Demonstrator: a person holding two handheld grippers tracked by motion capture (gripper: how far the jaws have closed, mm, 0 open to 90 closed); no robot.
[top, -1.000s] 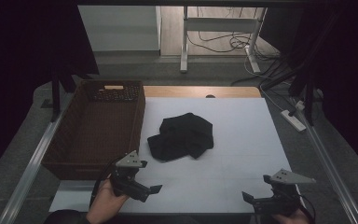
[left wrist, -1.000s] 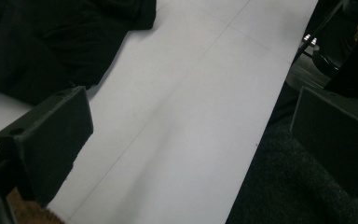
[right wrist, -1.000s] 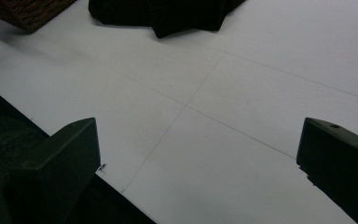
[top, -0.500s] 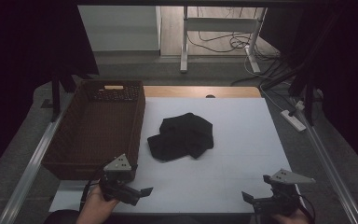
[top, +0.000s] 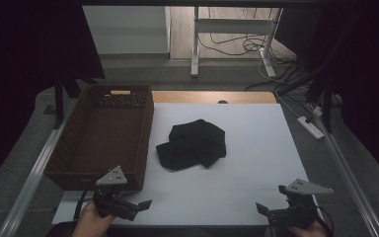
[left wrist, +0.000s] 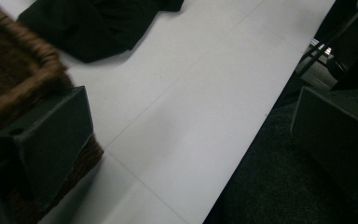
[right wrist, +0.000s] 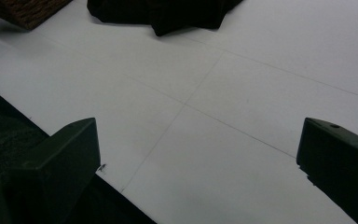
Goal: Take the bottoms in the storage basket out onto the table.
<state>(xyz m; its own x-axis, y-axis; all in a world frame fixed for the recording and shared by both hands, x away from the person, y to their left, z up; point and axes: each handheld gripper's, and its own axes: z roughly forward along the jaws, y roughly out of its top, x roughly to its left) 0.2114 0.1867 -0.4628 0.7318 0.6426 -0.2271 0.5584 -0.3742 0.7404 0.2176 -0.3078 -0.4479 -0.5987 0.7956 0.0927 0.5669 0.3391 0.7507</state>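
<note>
A crumpled black cloth (top: 192, 144) lies near the middle of the white table top (top: 256, 128); its edge shows in the left gripper view as the black cloth (left wrist: 88, 23) and in the right gripper view as the black cloth (right wrist: 168, 11). A brown wicker basket (top: 79, 170) stands at the left, its rim (left wrist: 23, 84) close beside my left jaw. My left gripper (top: 139, 207) is held at the front left, open and empty. My right gripper (top: 265, 211) is at the front right, open and empty, well short of the cloth.
The table's front edge runs just under both grippers, with dark floor (left wrist: 279, 177) beyond it. A metal rail (top: 29, 173) runs along the left side. A power strip (top: 312, 127) lies off the right edge. White desk legs and cables (top: 227, 44) stand at the back.
My left gripper has drawn back toward the front left corner, away from the cloth. The right gripper has stayed in place.
</note>
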